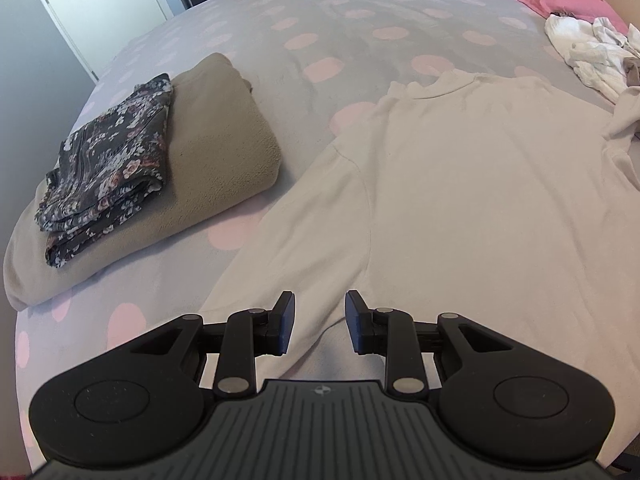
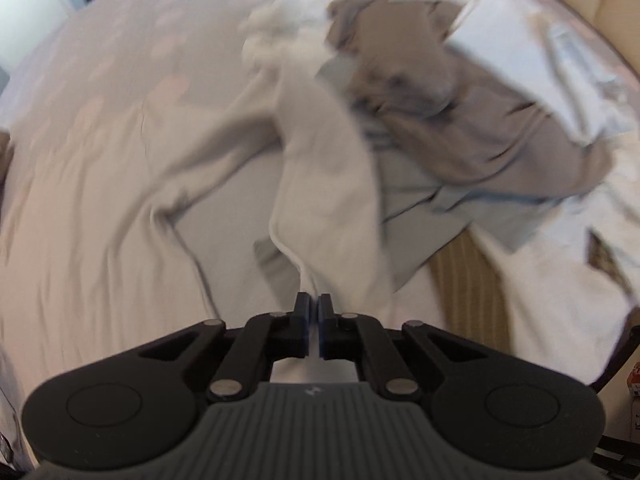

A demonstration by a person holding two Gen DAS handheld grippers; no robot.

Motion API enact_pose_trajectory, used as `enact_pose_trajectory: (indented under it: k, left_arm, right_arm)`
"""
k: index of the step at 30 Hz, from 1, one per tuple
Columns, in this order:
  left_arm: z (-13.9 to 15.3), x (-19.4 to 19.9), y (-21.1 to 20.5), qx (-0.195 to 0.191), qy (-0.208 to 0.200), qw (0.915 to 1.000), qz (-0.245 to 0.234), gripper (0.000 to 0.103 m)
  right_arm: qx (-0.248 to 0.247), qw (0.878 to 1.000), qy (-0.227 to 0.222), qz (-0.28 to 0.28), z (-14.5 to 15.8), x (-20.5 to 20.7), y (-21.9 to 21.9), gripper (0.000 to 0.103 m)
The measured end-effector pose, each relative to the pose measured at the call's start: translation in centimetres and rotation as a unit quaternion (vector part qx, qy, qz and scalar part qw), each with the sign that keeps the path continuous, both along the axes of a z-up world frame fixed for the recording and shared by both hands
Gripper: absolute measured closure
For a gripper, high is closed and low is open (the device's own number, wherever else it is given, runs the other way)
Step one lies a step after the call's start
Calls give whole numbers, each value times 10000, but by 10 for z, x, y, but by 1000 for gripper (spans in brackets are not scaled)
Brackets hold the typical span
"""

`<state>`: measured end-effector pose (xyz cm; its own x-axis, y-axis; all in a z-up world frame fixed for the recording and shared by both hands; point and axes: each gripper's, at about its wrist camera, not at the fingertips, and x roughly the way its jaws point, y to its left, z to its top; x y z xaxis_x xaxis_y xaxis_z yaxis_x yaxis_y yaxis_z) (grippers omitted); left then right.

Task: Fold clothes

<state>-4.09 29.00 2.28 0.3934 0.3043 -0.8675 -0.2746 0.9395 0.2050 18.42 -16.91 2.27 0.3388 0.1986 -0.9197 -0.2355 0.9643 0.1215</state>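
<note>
Two grippers are yours. Your left gripper has its fingers wide apart w/ nothing between them, just above the left sleeve of the cream shirt. That shirt lies flat on the bed, which has a gray cover w/ pink dots. To the left sits a folded tan fleece w/ a folded flowery dark cloth on top. Your right gripper has its fingers pinched tight on the shirt's other sleeve. It's blurry there. A pile of unfolded clothes lies just behind.
</note>
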Motion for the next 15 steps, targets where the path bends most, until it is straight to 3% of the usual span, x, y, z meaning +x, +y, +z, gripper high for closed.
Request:
enact_pose_trajectory:
  k: [4,9,15]
  left_arm:
    - [0,1,-1,-5,-2,10000,-9,78]
    - [-2,3,-2,33,23,10000,-38,78]
    - [-9,1,3,70,149,9998,97,78]
  right_arm:
    - [162,9975,-532,-444,51,14,-39,98]
    - [19,9893,-1143,-903,97,52,-78,99]
    - [-362,9791,-1456,-1374,106,110,-108,101]
